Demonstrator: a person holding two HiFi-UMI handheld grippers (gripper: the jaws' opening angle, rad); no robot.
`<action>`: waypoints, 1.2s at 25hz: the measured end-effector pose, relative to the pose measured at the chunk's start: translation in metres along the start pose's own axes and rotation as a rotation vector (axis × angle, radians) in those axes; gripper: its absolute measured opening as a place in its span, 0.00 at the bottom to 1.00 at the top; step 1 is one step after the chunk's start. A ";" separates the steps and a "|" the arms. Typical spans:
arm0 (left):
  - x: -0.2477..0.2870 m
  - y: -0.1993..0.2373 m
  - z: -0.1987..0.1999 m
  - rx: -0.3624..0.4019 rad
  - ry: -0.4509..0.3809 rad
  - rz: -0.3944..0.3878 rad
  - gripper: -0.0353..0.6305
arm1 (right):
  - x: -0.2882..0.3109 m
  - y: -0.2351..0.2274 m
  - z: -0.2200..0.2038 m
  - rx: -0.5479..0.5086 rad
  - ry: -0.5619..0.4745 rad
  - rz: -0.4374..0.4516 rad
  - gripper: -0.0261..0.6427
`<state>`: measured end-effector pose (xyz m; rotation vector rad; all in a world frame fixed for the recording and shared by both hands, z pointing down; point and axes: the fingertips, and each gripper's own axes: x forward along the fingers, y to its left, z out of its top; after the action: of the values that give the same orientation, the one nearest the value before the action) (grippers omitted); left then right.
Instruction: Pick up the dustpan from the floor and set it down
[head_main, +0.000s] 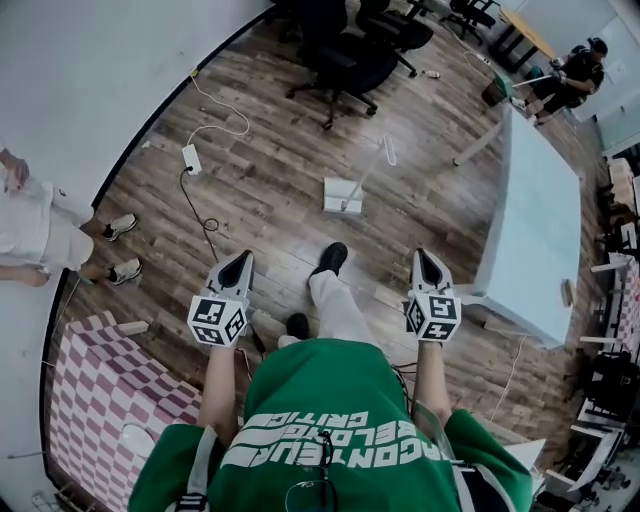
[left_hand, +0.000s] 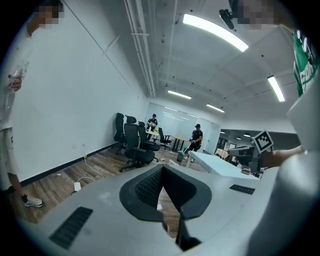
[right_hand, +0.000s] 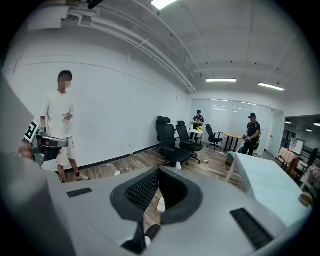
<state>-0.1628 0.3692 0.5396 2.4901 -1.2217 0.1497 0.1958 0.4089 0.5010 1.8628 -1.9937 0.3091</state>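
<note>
While my left gripper (head_main: 243, 256) and right gripper (head_main: 424, 255) hover with jaws closed and empty, the white long-handled dustpan (head_main: 341, 194) stands mid-frame on the brown wooden floor (head_main: 270, 180).

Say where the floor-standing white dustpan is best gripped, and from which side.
On the dustpan, grip the slim handle high up, coming in level from the person's side: it stands clear of the floor, while the scoop lies flat.

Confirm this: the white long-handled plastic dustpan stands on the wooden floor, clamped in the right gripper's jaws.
Not clamped. The white long-handled plastic dustpan stands free on the wooden floor, well ahead of the right gripper, whose jaws are shut on nothing. The head view shows the gap between them.
</note>
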 end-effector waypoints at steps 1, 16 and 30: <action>0.009 0.001 0.005 0.008 0.000 -0.009 0.04 | 0.008 -0.002 0.002 0.006 -0.002 -0.002 0.05; 0.208 0.036 0.068 0.047 0.039 -0.065 0.04 | 0.186 -0.078 0.048 0.010 0.043 0.026 0.05; 0.379 0.038 0.112 0.061 0.092 -0.115 0.04 | 0.332 -0.140 0.062 0.030 0.134 0.102 0.05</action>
<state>0.0358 0.0249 0.5407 2.5679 -1.0490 0.2721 0.3133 0.0703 0.5723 1.7135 -2.0058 0.4828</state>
